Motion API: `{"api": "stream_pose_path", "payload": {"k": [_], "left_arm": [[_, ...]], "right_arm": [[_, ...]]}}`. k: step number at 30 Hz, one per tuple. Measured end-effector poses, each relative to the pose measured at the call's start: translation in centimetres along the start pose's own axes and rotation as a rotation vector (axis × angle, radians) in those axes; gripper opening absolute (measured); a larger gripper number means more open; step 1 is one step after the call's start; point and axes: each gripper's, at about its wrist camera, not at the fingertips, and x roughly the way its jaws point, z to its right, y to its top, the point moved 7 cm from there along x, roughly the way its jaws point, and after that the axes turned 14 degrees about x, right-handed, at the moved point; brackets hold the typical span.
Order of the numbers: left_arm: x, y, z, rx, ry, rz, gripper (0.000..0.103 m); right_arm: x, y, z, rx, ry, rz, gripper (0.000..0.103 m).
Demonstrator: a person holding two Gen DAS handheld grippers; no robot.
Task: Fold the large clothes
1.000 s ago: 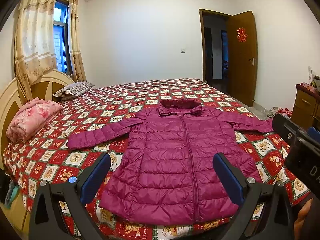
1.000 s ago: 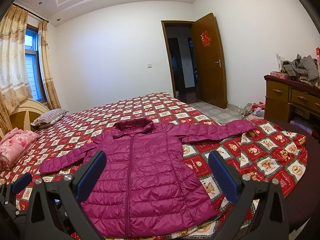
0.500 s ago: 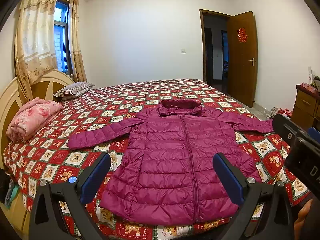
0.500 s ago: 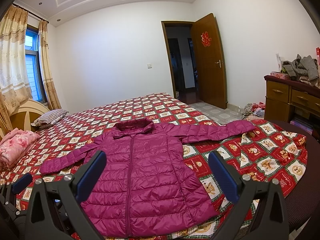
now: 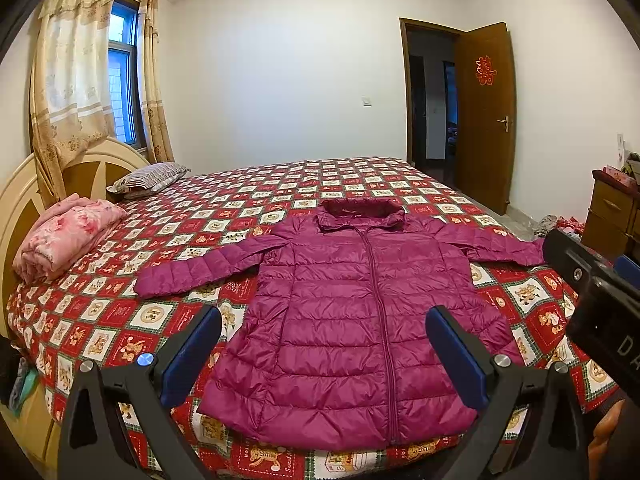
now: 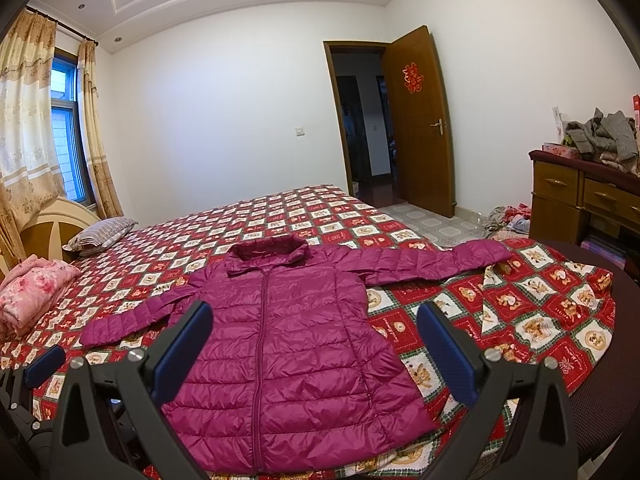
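Left wrist view, read left to right. Far left: one folded pink blanket point(image 5: 68, 236) by the headboard, one striped pillow point(image 5: 148, 174) behind it. Centre: one magenta puffer jacket point(image 5: 360, 320) lying front-up and zipped on the bed point(image 5: 280, 184), hem toward the lower edge of the frame, hood toward the middle, both sleeves spread out to the sides. Right: one open wooden door point(image 5: 486, 116), one dresser point(image 5: 612, 208) at the right edge.

Left gripper point(image 5: 322, 354): fingers spread wide, holding nothing, hovering above the hem. Right gripper point(image 6: 314, 350): likewise spread, empty, above the jacket's lower half; the right sleeve point(image 6: 436, 260) reaches toward centre right of that view.

Judgement: folding is not begun; the step in hand is the first grasp. To do it well, take each sleeve near its cuff and lay it flat across the chest, pinching only the top layers. The shell looks slippery and puffy, so a deep bite and a slow carry should stop it sliding out or springing back.

Count: jacket 1, sleeves 2, grippers 2.
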Motion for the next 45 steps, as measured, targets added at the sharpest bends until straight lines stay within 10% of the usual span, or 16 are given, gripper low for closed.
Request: {"api": "stream_pose_path", "payload": {"k": [20, 31, 45], "left_arm": [[0.4, -0.4, 0.0, -0.004, -0.008, -0.013, 0.102], [7.3, -2.4, -0.1, -0.037, -0.097, -0.107, 0.102], [18.7, -1.2, -7.7, -0.069, -0.045, -0.202, 0.102]], "right_arm": [[1.0, -1.3, 0.0, 0.005, -0.001, -0.044, 0.103], [5.6, -1.5, 5.0, 0.122, -0.062, -0.119, 0.103], [15.1, 7.6, 23.9, 0.379, -0.316, -0.094, 0.08]]}}
